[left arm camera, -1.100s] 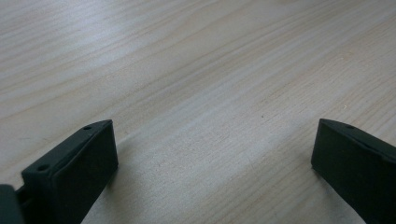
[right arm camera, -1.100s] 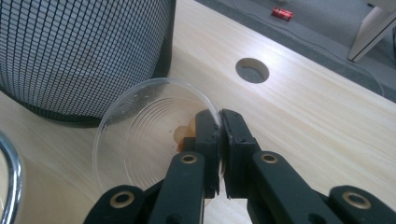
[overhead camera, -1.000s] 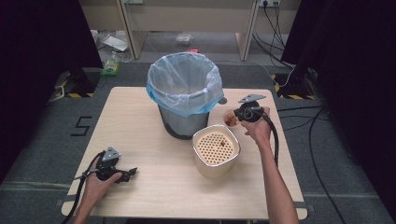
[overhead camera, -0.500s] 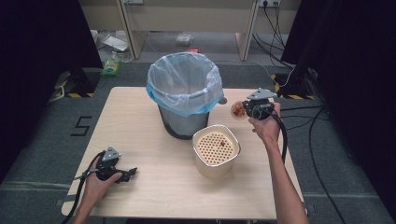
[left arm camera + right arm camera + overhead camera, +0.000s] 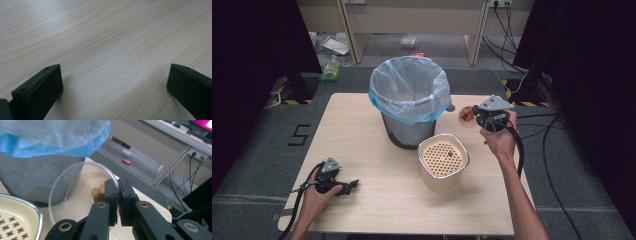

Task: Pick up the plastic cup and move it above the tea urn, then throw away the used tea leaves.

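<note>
My right gripper [image 5: 117,195] is shut on the rim of a clear plastic bowl [image 5: 75,195] with a few orange food bits in it. In the high view the right gripper [image 5: 477,116] holds that clear bowl [image 5: 466,116] above the table, to the right of the bin [image 5: 409,97], a mesh bin lined with a pale blue bag. A cream container with a perforated insert [image 5: 443,159] stands in front of the bin. My left gripper [image 5: 352,185] rests on the table at the front left, and its jaws stand wide open over bare wood [image 5: 112,62].
The wooden table [image 5: 362,130] carries the bin and the cream container near its middle. Cables trail off the right side toward the floor [image 5: 537,125]. Boxes and litter lie on the floor behind the table [image 5: 332,60].
My right gripper has lifted the clear bowl up and back, away from the cream container to a spot beside the bin's rim. The left gripper has stayed still.
</note>
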Demonstrator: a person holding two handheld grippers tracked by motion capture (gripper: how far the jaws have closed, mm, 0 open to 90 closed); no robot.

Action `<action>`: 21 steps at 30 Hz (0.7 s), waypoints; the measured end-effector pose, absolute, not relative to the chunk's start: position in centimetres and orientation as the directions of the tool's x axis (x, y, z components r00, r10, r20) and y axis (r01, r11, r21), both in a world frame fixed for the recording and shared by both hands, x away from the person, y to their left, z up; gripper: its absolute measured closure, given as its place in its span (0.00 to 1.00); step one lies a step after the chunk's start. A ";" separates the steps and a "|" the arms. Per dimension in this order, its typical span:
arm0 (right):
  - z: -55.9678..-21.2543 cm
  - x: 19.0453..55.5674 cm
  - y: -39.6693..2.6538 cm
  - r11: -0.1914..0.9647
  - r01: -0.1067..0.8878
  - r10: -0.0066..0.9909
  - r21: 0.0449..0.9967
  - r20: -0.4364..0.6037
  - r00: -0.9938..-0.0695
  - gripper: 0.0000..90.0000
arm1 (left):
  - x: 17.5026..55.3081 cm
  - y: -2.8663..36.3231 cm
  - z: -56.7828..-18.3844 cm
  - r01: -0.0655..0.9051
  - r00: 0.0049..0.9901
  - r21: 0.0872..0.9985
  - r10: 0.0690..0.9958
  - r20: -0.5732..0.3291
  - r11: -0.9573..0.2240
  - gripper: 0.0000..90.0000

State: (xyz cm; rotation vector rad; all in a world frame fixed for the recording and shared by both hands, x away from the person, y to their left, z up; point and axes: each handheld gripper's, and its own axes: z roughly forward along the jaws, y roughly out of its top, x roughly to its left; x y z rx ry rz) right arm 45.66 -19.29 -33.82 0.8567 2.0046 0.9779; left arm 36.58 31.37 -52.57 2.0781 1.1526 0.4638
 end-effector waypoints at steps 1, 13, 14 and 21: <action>-33.8 45.5 -19.2 0.492 0.230 0.798 0.840 -0.329 -0.505 0.96 | 36.6 31.4 -52.6 0.589 0.539 0.726 0.842 -0.026 -0.355 0.00; -33.3 42.2 -17.5 0.539 0.123 0.755 0.834 -0.413 -0.510 0.96 | 36.6 31.4 -52.6 0.589 0.538 0.726 0.842 -0.026 -0.355 0.00; -33.4 41.9 -17.3 0.544 0.108 0.751 0.832 -0.426 -0.504 0.96 | 36.6 31.4 -52.6 0.589 0.539 0.726 0.842 -0.026 -0.355 0.00; -34.0 40.1 -16.4 0.614 0.011 0.712 0.789 -0.548 -0.438 0.96 | 36.6 31.4 -52.6 0.589 0.539 0.726 0.842 -0.025 -0.355 0.00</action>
